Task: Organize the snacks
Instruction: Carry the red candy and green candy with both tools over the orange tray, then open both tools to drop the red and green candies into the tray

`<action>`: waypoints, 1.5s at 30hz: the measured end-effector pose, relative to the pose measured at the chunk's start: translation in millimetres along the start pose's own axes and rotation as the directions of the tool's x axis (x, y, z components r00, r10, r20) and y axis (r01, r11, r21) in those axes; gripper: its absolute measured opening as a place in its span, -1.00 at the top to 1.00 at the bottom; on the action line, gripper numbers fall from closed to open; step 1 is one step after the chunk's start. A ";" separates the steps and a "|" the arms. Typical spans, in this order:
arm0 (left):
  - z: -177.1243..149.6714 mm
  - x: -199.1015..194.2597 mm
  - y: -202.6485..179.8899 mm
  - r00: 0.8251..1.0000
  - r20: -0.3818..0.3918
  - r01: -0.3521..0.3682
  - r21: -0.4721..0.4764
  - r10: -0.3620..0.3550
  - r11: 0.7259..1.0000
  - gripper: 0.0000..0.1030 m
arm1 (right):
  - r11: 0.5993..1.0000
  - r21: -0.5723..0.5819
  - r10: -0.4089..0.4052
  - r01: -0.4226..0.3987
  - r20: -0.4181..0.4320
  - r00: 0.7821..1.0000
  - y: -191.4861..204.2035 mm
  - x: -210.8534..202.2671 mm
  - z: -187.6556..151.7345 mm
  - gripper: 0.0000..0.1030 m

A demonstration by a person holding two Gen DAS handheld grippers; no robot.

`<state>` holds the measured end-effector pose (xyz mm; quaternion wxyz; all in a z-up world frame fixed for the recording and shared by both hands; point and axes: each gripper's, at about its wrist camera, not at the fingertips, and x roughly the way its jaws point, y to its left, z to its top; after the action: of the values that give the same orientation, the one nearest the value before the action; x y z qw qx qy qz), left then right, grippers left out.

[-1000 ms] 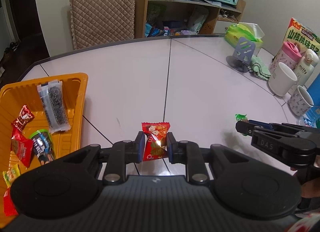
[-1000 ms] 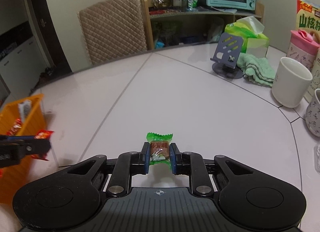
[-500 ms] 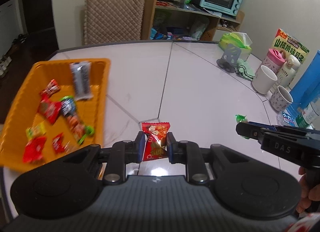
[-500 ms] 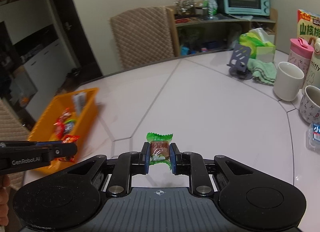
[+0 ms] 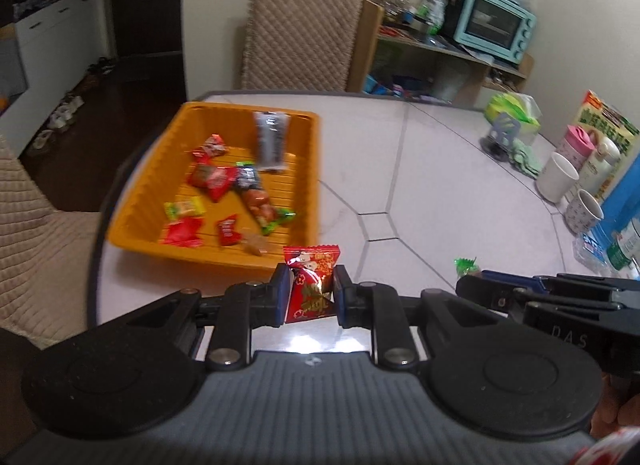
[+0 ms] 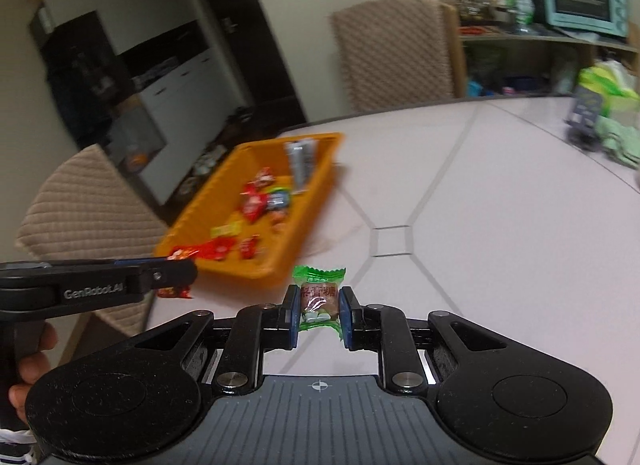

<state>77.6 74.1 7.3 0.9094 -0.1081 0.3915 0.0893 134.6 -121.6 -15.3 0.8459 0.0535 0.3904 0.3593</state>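
**Both grippers loaded, orange tray at the left edge**

Working left to right from my left wrist camera: the orange tray (image 5: 136, 201) sits at the tabletop's (image 5: 460, 193) left edge, reaching toward its far-left corner. Inside it I count a loose scatter of wrapped snacks, with a long dark packet (image 5: 272, 141) leaning against the far wall and a red packet (image 5: 212, 181) near the middle of the floor.

My left gripper (image 5: 310, 293) has its jaws clamped on the red candy (image 5: 311, 285). The wrapper stands upright between the two pads, its crimped top edge poking out beyond the fingertips. It hangs above the tabletop just outside the tray's near wall, toward that wall's right end.

Further right, my right gripper (image 6: 319, 313) is closed on the green candy (image 6: 319, 297). Each pad presses on a side of the brown-labelled middle, with the green frill sticking out ahead of the tips. It is held over bare tabletop, beside the tray's near-right corner and well apart from the cups (image 5: 556, 183) along the right edge.

In the right wrist view, the left gripper shows side-on, with the red wrapper at its tip.
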 end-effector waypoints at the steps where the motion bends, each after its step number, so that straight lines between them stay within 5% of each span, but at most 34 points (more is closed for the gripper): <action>1: -0.2 -3.2 5.1 1.000 0.006 -0.008 -0.008 0.008 1.000 0.61 | 1.000 -0.011 0.011 -0.011 0.000 1.000 5.4 3.0 1.6 0.60; 10: 13.6 -10.6 52.4 0.999 0.041 -0.033 -0.034 0.034 0.999 0.61 | 0.997 -0.060 0.050 -0.050 0.005 0.999 53.8 44.0 19.4 0.60; 24: 57.3 35.6 113.8 0.998 -0.003 0.067 0.043 -0.067 0.997 0.61 | 0.998 0.035 -0.047 0.046 0.020 0.999 89.9 113.1 44.9 0.60; 45: 91.0 137.3 119.2 0.980 -0.136 0.166 0.169 -0.144 0.971 0.60 | 0.972 0.150 -0.186 0.182 0.013 0.983 72.7 167.1 63.7 0.60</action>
<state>204.2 223.5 -47.2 0.8939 -0.0611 0.4433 -0.0246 210.9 52.6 -48.4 0.8744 0.0846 0.4078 0.2489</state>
